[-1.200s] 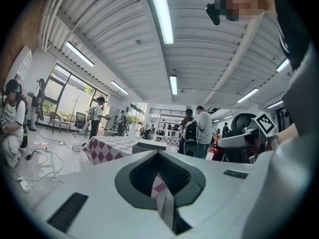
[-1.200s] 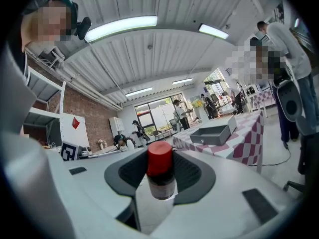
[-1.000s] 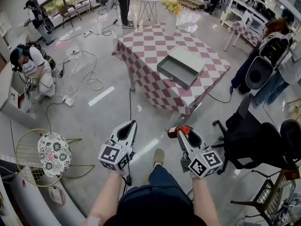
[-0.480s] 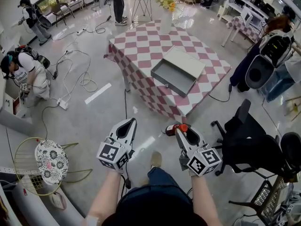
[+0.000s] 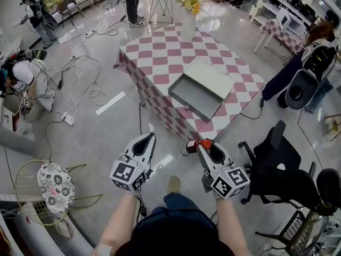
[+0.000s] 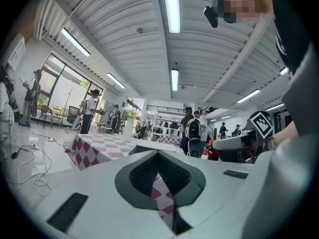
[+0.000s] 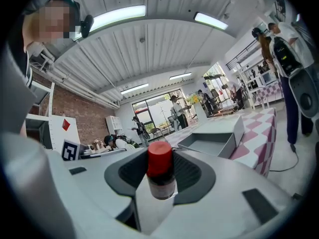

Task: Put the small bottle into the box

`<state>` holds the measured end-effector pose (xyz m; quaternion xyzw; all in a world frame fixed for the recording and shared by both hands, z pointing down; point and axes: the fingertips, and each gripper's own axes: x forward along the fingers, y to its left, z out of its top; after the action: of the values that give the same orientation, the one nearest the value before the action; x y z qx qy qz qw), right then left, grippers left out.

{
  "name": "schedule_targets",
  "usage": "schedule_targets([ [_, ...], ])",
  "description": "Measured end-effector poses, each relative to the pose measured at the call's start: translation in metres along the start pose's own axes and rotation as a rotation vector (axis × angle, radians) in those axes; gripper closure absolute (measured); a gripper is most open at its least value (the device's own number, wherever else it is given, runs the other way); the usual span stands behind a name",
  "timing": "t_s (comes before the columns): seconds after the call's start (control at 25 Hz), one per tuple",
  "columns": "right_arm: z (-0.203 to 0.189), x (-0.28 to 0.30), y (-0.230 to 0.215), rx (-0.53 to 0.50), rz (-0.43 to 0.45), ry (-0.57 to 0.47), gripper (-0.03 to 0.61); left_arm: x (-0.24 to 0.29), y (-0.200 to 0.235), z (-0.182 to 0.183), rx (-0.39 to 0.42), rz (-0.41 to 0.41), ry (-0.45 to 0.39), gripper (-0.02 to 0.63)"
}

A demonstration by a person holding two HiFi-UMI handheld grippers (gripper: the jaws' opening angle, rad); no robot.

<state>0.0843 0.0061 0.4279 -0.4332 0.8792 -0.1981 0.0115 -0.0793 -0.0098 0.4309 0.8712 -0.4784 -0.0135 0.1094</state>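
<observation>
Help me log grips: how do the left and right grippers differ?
The right gripper is clamped on the small bottle, red cap showing; the left gripper holds nothing. The right gripper's jaws stand apart around it; the left gripper's meet at the tips. Both point toward the box.

No readable words, nos. or brand names anywhere. Closest thing: b/w square code patterns on the cube of the left tool [image 5: 145, 139] at 7 o'clock and of the right tool [image 5: 202, 145] at 5 o'clock in head view. Patterns only, no letters. Small bottle [image 7: 160, 176] has a pale label, print too blurred to read. White panel [image 7: 56, 136] at 9 o'clock in right gripper view bears a red diamond [image 7: 66, 125], no txt.
</observation>
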Motion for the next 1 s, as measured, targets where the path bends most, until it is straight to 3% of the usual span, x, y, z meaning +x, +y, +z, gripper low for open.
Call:
schedule_targets([
  [0.6, 0.021, 0.054, -0.049, 0.002, 0.065, 0.024, 0.431, 0.068, 0.022, 0.000, 0.004, 0.032, -0.001, 0.614],
  [1.0, 0.023, 0.075, -0.068, 0.019, 0.088, 0.032, 0.431, 0.086, 0.038, -0.004, 0.003, 0.063, -0.001, 0.612],
])
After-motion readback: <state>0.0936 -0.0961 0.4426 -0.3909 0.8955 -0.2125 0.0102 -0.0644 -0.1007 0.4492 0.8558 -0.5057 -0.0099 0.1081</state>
